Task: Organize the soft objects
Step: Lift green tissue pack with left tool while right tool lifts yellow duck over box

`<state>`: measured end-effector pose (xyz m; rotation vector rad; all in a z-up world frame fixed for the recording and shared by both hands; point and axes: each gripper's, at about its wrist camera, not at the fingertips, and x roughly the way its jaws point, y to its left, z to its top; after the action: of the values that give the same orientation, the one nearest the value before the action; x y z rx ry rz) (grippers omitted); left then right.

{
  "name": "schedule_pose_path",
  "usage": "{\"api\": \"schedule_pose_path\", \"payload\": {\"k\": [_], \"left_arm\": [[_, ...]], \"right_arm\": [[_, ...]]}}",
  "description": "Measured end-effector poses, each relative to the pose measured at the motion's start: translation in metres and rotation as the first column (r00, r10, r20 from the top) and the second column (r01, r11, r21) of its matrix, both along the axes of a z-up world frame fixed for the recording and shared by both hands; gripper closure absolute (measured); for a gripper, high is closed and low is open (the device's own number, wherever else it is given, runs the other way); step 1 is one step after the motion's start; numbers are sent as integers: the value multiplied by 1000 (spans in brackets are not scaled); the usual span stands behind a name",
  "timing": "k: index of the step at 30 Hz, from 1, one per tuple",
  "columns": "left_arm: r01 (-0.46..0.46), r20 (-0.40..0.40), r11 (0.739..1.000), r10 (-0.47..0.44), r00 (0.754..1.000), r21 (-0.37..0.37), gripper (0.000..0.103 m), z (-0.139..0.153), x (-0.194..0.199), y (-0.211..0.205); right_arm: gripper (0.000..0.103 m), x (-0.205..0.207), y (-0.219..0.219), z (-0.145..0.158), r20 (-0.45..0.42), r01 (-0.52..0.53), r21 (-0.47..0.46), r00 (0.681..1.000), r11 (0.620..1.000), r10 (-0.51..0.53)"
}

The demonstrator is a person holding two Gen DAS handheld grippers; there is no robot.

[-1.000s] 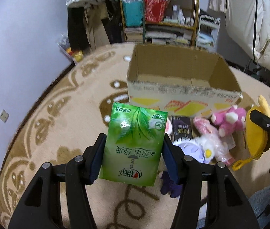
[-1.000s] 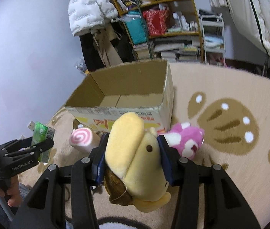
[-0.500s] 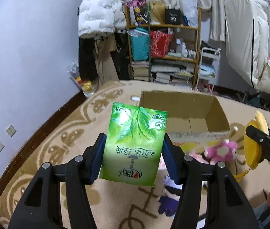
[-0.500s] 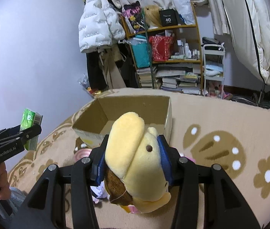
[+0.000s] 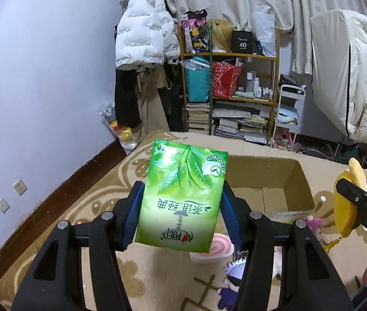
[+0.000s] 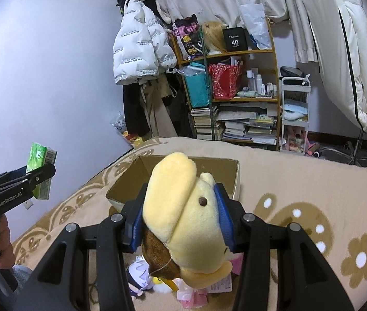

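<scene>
Cardboard box (image 5: 274, 181) sits open-topped on the patterned rug (image 5: 85, 202), well ahead of and below both tools. It looks empty from what shows of its inside. Judgement: it's the drop target, and both items are in the carry phase, lifted clear of the floor.

To do this step well: bring each load over the box mouth before lowering, one at a time so the tools don't crowd each other above the opening. Release only once the item is inside the walls. Both loads are squashy, so let the fingers spread fully or the item may cling to a pad.

Yellow plush toy (image 6: 188, 215): right gripper (image 6: 181, 217) has its fingers pinching it across the body. Long axis runs away from the camera and up, with the rounded yellow end pointing toward the box and the brown part nearest the handle. It hangs above the near box wall in the right view.

Green tissue pack (image 5: 183, 197): left gripper (image 5: 181, 215) has its fingers clamped on its two long edges. Long axis points forward and up, tilted slightly right. The print reads upside down, so the logo end is nearest the handle. Flat face is toward the camera.

Leftover toys: a pink swirl plush (image 5: 214, 248) and a few others lie on the rug just in front of the box.
</scene>
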<state>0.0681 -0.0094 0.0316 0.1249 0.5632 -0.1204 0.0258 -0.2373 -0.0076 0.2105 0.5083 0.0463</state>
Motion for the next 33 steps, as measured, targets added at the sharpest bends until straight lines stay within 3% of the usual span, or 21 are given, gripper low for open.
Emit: {"api": "schedule_pose_path", "payload": {"k": [11,18,29,33], "left_arm": [[44,49,999,-44,998,-2,47,27,28,-23],[89,54,996,-90,994,22,47,31,51,-41],[154,-11,988,-153,988,9,47,-4,87,-62],[158,-58,987,-156,986,20,47,-26,100,-66]], "right_arm": [[53,16,0,35,81,6,-35,997,999,-3],[52,34,-1,42,103,7,-55,995,998,-2],[52,75,-6,34,101,-2,-32,995,999,5],[52,90,-11,16,65,-9,-13,998,1000,10]]}}
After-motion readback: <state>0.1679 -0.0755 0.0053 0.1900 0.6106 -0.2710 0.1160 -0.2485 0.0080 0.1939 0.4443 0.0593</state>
